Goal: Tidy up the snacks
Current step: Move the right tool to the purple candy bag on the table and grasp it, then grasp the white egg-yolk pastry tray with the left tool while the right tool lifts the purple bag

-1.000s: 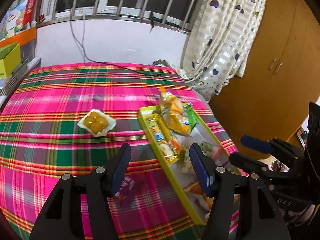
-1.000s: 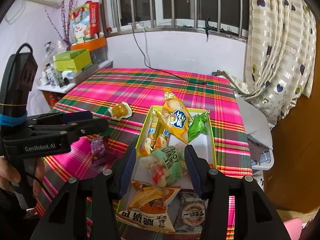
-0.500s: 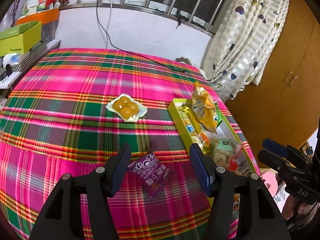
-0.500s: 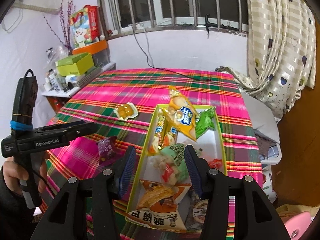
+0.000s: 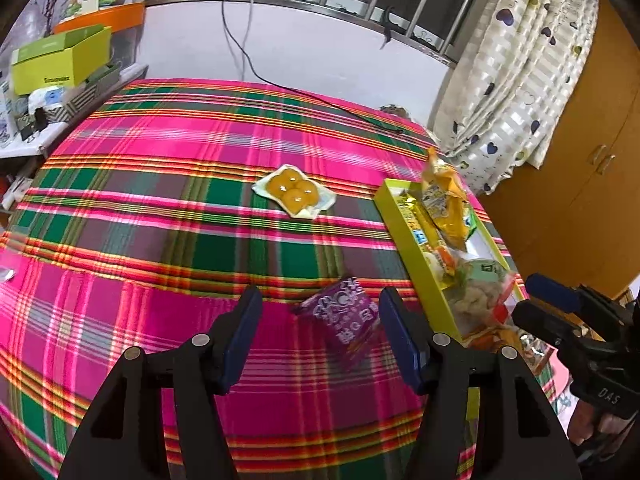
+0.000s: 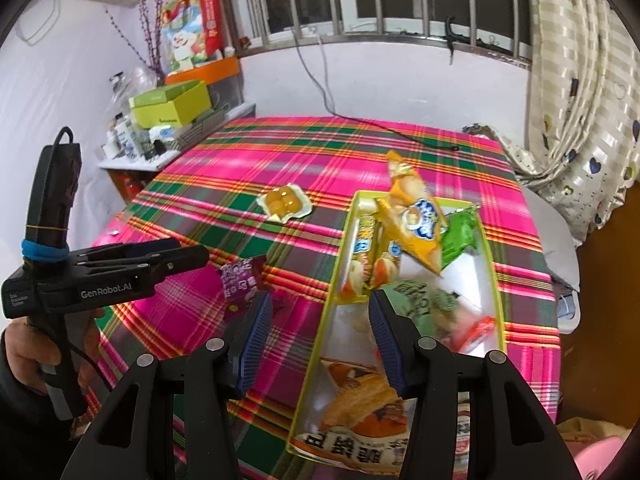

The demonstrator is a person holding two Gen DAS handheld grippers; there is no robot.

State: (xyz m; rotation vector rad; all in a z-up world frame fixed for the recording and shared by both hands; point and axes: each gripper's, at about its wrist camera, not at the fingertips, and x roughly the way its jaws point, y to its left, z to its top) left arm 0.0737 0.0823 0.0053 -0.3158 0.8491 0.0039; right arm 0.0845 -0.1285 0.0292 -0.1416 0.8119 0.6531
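Most of the sorting looks done: the yellow-green tray (image 6: pixel 491 276) along the right edge of the plaid tabletop (image 5: pixel 160 184) already holds a heap of packets, among them a tall orange bag (image 6: pixel 416 220), a green pouch (image 6: pixel 460 236) and a large packet (image 6: pixel 360 412) at the near end. By my reading two snacks are left outside it. The pale tray of yellow cakes (image 5: pixel 294 191) lies near the middle of the tabletop, well apart from both grippers. The small purple packet (image 5: pixel 348 320) lies flat near the tray's left wall. The left gripper (image 5: pixel 320 332) hangs over that packet, fingers wide apart and not pressing it, holding nothing. The right gripper (image 6: pixel 320 336) is likewise spread and empty, straddling the tray's left wall. The tray's near end is cut off by the gripper bodies; the packets inside overlap and blur, so I cannot count them.
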